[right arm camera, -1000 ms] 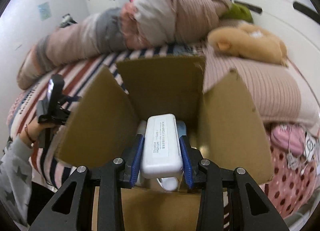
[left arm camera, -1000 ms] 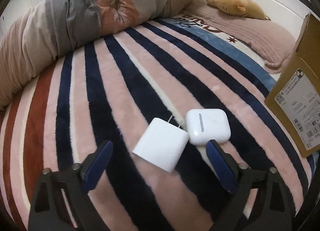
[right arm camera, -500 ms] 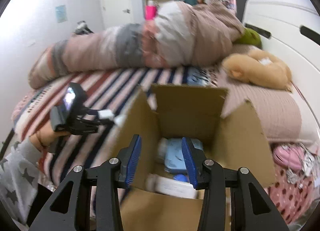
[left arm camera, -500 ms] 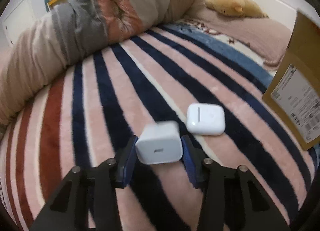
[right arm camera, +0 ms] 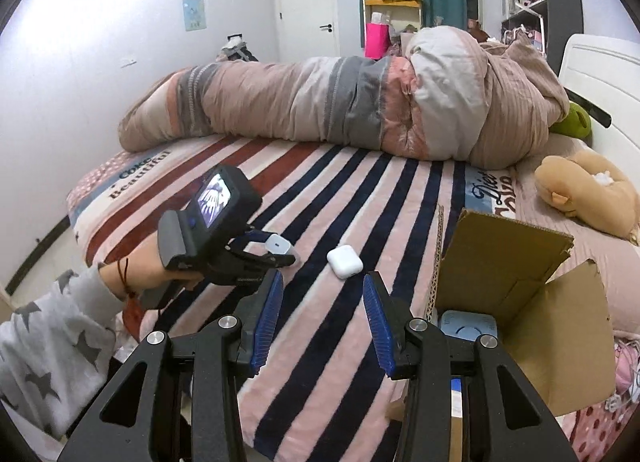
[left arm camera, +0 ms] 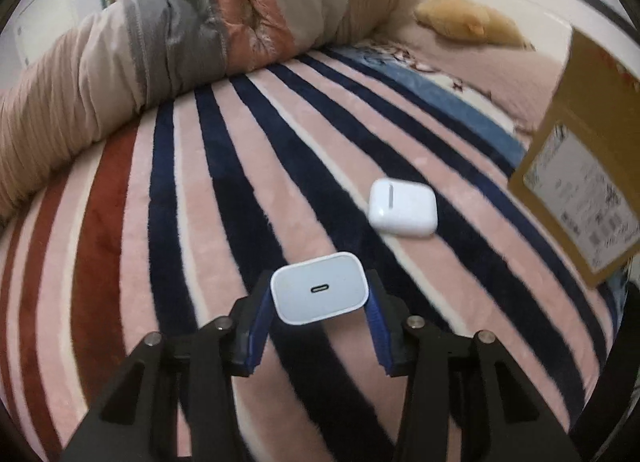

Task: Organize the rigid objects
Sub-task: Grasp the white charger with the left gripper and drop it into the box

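White plastic fills your left gripper (left arm camera: 320, 298): the jaws are closed on the sides of the charger (left arm camera: 319, 288), its port face turned toward the camera, and it looks lifted clear of the bed (left arm camera: 120, 262). Your right gripper (right arm camera: 323, 318) holds nothing, its blue pads set wide apart above the striped blanket, just left of the box (right arm camera: 560, 326).

Just beyond the charger lies the earbud case (left arm camera: 402, 207), flat on a pink stripe and apart from everything else. From the right wrist view it sits ahead of the empty gripper, between your left gripper and the box. The box stands open at the bed's right side, flaps up, with a blue-and-white item (right arm camera: 466, 324) already inside. Farther back, a rolled duvet (right arm camera: 340, 101) runs across the bed and a plush toy (right arm camera: 588, 189) rests near the headboard.

My reading is that you are mid-carry: the charger is picked up and due for the box. Swing the left gripper right, clear the near flap, and only spread the jaws once the charger is over the opening. The case seems the natural target for your free right gripper; line the pads up on its two flat sides before closing, since its rounded shell may slip.
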Demonstrator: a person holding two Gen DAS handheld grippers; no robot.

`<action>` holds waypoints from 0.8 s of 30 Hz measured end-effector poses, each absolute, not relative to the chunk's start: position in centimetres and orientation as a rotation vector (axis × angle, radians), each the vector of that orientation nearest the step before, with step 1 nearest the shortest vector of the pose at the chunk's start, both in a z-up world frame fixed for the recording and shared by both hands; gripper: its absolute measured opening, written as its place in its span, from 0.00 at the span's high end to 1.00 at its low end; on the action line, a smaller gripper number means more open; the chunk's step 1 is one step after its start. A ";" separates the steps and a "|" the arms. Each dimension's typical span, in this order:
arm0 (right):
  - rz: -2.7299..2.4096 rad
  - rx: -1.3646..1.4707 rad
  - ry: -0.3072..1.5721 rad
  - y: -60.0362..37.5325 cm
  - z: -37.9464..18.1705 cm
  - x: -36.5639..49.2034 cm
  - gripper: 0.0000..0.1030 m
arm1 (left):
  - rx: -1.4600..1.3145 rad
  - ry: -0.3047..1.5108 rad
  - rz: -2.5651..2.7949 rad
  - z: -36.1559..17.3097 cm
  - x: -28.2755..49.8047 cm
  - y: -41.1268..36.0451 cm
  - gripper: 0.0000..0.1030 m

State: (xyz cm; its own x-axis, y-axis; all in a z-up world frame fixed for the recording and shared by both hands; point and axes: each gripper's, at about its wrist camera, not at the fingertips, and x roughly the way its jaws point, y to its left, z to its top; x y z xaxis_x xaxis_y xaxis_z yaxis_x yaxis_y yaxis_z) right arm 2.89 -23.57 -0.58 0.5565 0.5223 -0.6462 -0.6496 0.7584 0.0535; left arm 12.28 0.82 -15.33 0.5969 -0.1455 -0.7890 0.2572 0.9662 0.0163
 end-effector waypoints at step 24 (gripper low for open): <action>0.763 -0.223 0.896 -14.8 -9.7 4.8 0.62 | 0.137 0.767 -0.194 -3.9 8.2 2.1 0.61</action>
State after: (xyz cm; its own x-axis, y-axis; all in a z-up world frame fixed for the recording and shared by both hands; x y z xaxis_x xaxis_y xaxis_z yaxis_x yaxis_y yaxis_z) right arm 4.83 -14.81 -9.69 0.3865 0.5047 -0.7719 -0.6819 0.7200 0.1294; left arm 8.20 2.07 -3.94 0.7034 -0.1243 -0.6999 0.2241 0.9732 0.0524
